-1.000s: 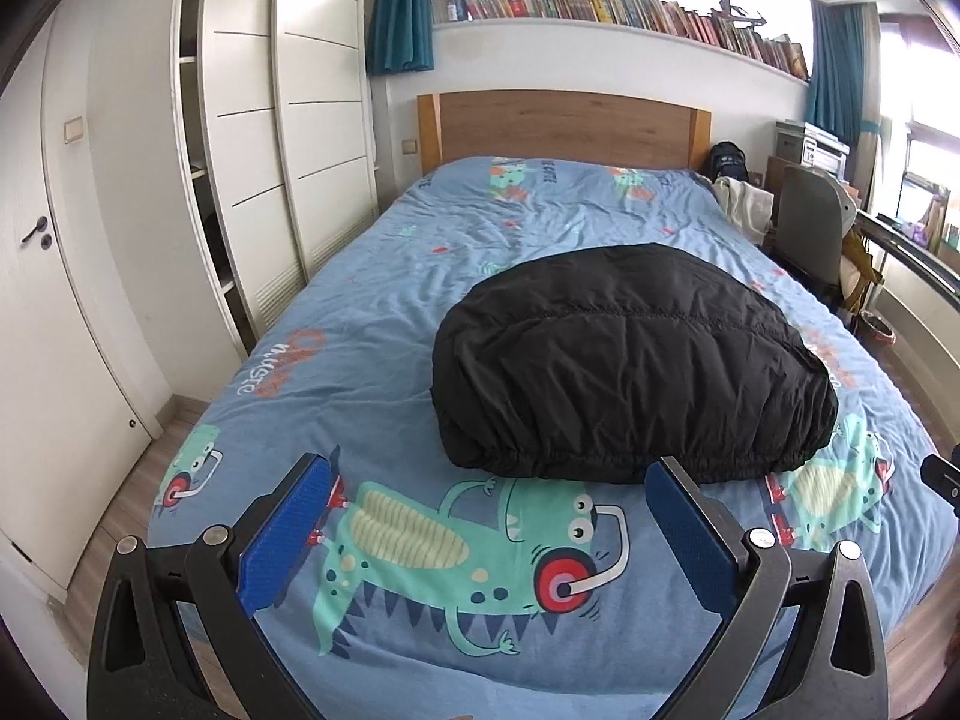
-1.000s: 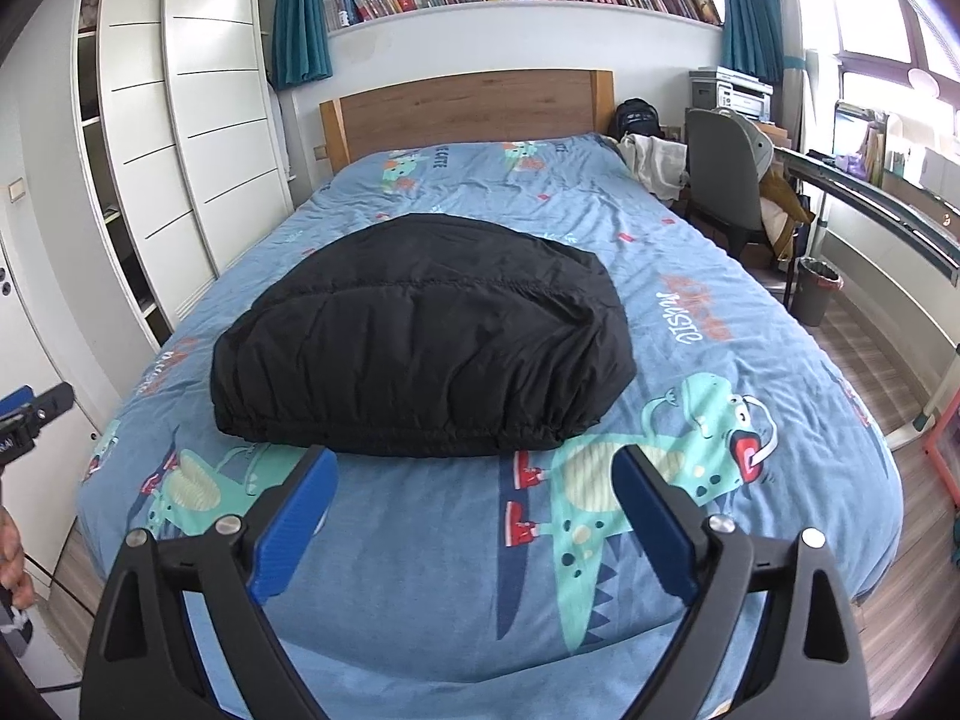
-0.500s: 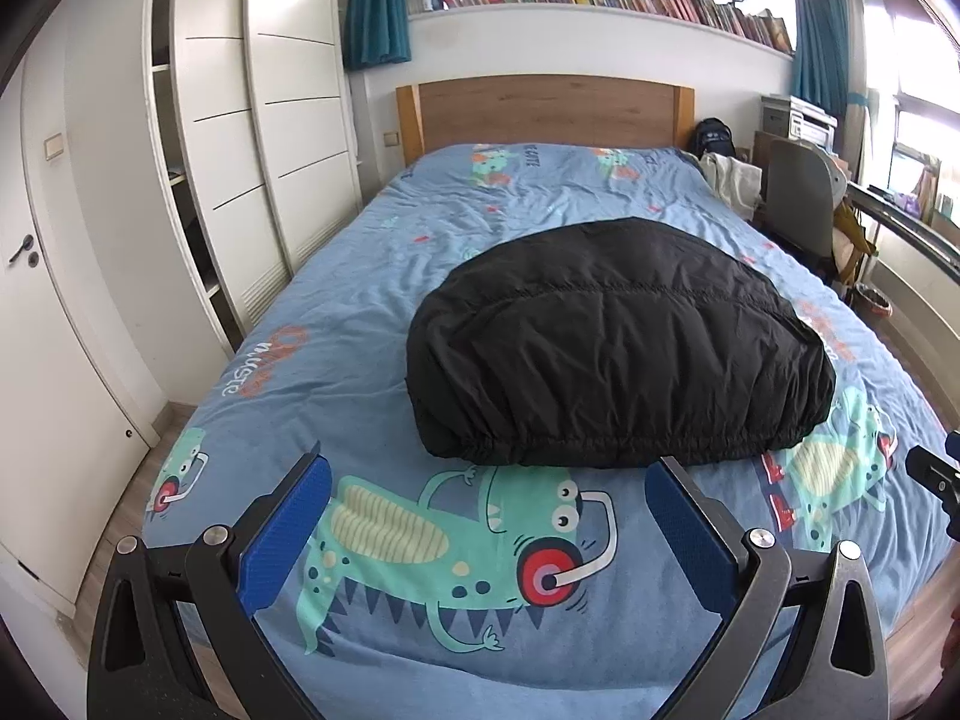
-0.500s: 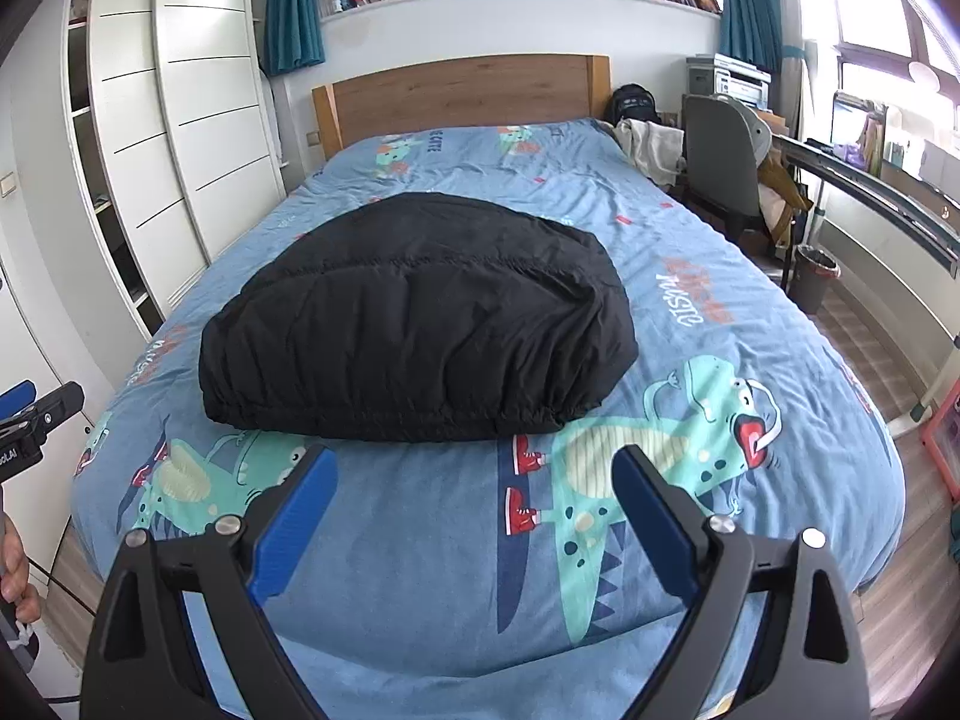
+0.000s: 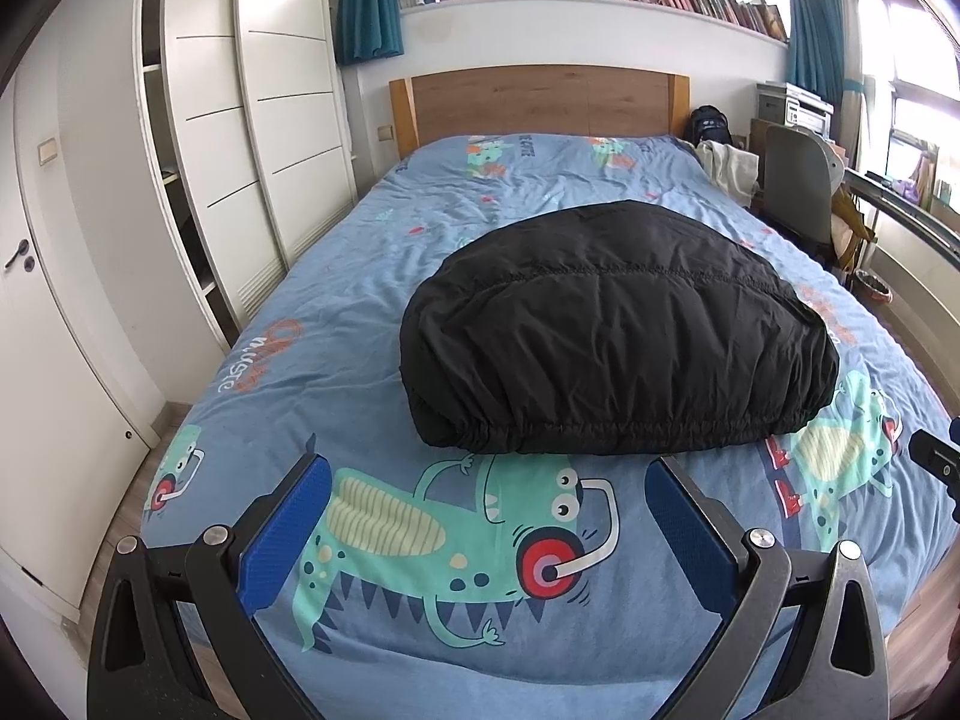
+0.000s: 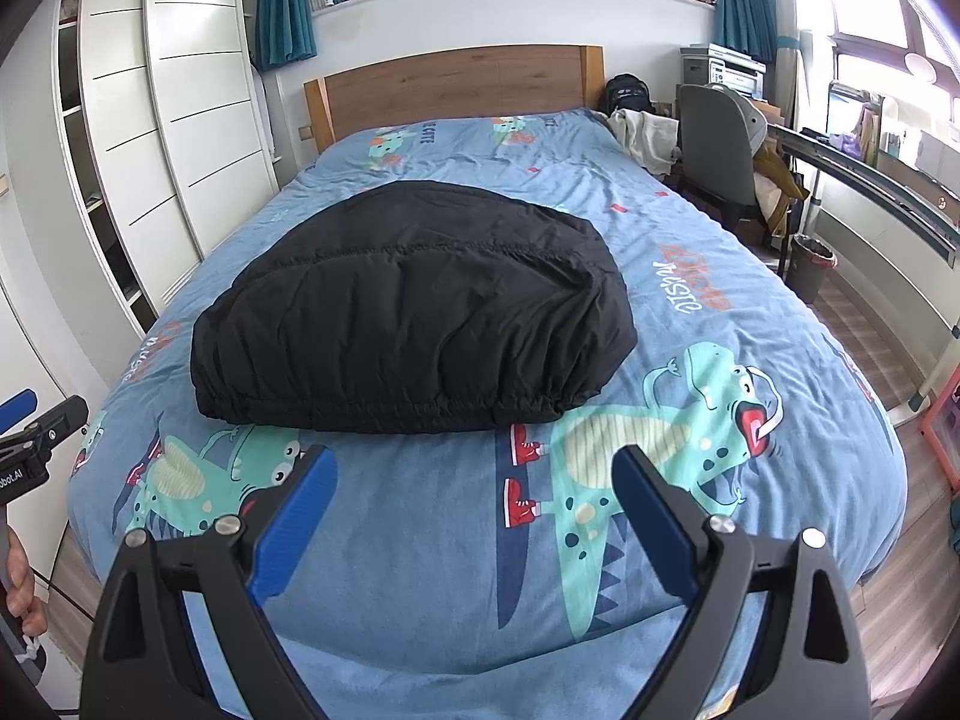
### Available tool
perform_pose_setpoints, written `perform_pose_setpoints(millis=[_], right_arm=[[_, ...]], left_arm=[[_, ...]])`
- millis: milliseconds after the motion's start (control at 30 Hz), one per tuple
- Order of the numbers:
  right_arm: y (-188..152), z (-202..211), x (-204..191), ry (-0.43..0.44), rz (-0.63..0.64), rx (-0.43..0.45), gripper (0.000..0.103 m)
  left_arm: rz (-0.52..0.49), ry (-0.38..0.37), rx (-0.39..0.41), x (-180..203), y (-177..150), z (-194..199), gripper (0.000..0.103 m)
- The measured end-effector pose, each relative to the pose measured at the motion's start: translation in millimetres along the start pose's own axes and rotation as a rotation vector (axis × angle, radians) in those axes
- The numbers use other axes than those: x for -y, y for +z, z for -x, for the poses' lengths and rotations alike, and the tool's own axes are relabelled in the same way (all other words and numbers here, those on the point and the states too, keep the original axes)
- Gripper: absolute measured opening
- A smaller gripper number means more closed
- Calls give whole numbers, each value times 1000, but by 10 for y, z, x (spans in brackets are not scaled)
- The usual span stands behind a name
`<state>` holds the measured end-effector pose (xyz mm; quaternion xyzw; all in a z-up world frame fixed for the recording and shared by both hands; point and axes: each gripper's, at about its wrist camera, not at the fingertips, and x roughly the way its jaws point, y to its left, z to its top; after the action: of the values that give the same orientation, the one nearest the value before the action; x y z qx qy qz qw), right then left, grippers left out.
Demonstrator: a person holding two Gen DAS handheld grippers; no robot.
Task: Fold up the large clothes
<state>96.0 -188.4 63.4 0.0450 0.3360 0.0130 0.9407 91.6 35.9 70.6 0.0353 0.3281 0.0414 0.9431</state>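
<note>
Blue cartoon-print bedding [image 5: 336, 324] covered the bed, and the black padded jacket [image 5: 612, 336] lay bundled at its middle, elastic hem toward us. We held the left gripper [image 5: 487, 531] and right gripper [image 6: 474, 516] short of that hem, both spread wide and empty. We judged it best to take the near hem at its two corners and lift evenly.
</note>
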Motion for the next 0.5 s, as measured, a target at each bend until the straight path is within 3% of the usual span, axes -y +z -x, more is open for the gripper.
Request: perform_pose_setpoints(millis=[500], right_arm=[[-24,4,-16,-6,-1,6,93]], left_arm=[[-32,2,-17,118,-56,-48,103]])
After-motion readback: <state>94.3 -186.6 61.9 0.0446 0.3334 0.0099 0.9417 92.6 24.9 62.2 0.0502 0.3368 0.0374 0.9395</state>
